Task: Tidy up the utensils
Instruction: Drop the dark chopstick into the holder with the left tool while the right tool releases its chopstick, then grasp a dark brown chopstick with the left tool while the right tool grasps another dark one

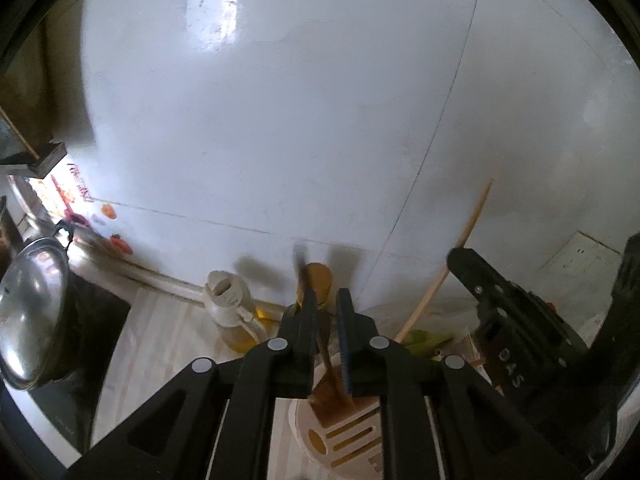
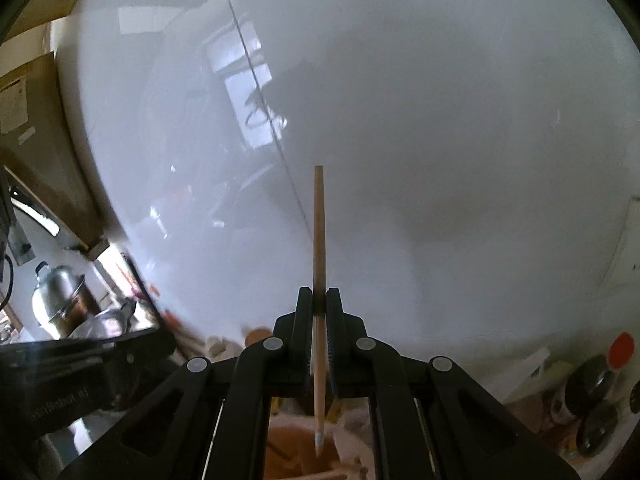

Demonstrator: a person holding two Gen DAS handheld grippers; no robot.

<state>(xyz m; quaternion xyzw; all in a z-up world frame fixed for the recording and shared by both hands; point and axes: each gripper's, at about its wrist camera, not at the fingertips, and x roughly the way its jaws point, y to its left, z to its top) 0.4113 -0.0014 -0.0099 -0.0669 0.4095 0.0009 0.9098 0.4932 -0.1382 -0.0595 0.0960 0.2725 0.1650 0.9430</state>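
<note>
Wooden chopstick (image 2: pixel 319 240) — upright, pinched in right claw (image 2: pixel 319 300).

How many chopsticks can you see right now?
1 for certain: a chopstick clamped upright in the right tool, also seen in the left view. More may hide in the holder.

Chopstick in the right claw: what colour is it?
Light tan wood with a pale whitish tip; the chopstick shows best in the right wrist view.
</note>
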